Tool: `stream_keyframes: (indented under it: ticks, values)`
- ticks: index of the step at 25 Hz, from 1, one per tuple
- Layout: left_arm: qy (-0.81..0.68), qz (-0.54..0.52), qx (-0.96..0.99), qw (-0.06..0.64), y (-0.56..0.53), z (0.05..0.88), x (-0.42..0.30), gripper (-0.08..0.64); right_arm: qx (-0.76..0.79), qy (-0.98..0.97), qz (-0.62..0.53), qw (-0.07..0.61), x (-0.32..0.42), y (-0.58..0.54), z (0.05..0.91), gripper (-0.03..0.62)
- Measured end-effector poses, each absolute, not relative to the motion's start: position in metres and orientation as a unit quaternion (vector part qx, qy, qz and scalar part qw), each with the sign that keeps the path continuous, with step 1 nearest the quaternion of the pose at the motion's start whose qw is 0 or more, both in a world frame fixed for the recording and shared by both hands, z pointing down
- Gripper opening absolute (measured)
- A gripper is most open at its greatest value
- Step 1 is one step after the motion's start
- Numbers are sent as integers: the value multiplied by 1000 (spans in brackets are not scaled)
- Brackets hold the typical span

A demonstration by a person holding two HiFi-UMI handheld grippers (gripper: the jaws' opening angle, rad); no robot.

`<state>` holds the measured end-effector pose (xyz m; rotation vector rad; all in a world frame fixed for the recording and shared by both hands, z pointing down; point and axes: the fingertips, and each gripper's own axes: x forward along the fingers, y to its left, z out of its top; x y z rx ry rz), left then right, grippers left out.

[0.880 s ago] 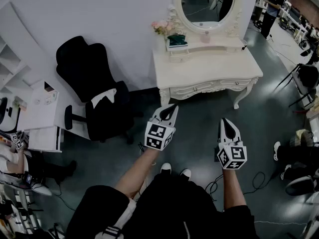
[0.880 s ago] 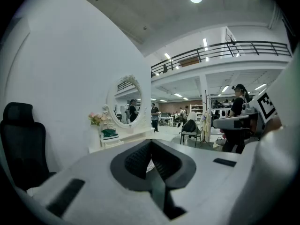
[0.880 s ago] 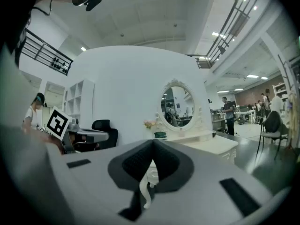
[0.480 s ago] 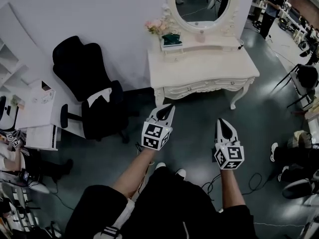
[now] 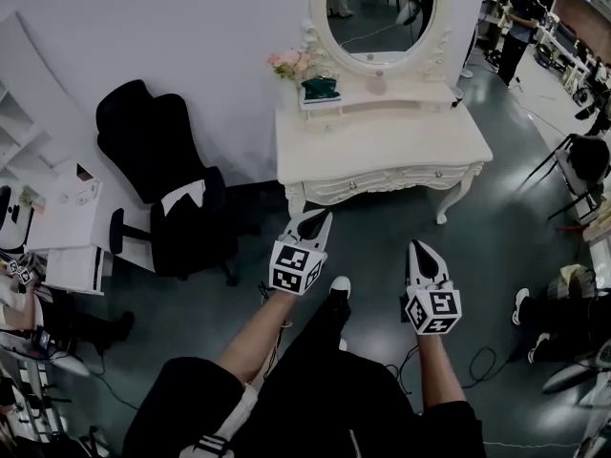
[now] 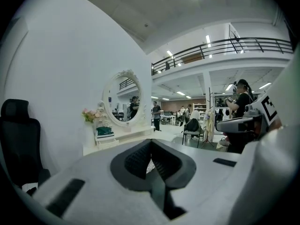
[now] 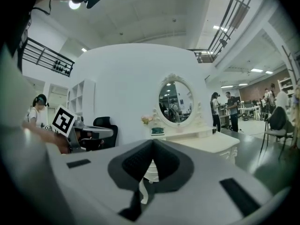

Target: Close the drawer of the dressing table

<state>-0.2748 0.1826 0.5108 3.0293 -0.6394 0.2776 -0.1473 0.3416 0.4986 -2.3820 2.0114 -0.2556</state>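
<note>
The white dressing table (image 5: 382,141) stands against the wall under its oval mirror (image 5: 372,12). Its drawer front (image 5: 382,180), with small knobs, looks flush beneath the top. Both of my grippers hang in the air over the dark floor, short of the table and apart from it. My left gripper (image 5: 319,220) is shut and empty, pointing at the table's left leg. My right gripper (image 5: 418,248) is also shut and empty, further back. In the left gripper view the table (image 6: 117,136) lies beyond the shut left gripper (image 6: 151,146). In the right gripper view the table (image 7: 206,142) shows past the right gripper (image 7: 152,149).
A black office chair (image 5: 158,175) stands left of the table, beside a white cabinet (image 5: 72,218). Flowers (image 5: 289,62) and a green box (image 5: 320,89) sit on the table's back shelf. Cables (image 5: 477,361) lie on the floor at the right. A person (image 5: 520,17) stands far back.
The table has slid a little left in the head view, showing more of the mirror. Both grippers sit slightly lower in the picture, still shut. One foot has stepped forward.
</note>
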Motion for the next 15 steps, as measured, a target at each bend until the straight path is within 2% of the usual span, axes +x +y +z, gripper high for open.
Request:
stream_keyframes:
  ticks: [6,15]
  values:
    - [-202,89,975,17,146,521,-230,8,-762,642,-87,-1,-109,310,515,0]
    - [-202,101,974,29,67,537,-137,8,-760,642,-96,-8,-10,225,522,0]
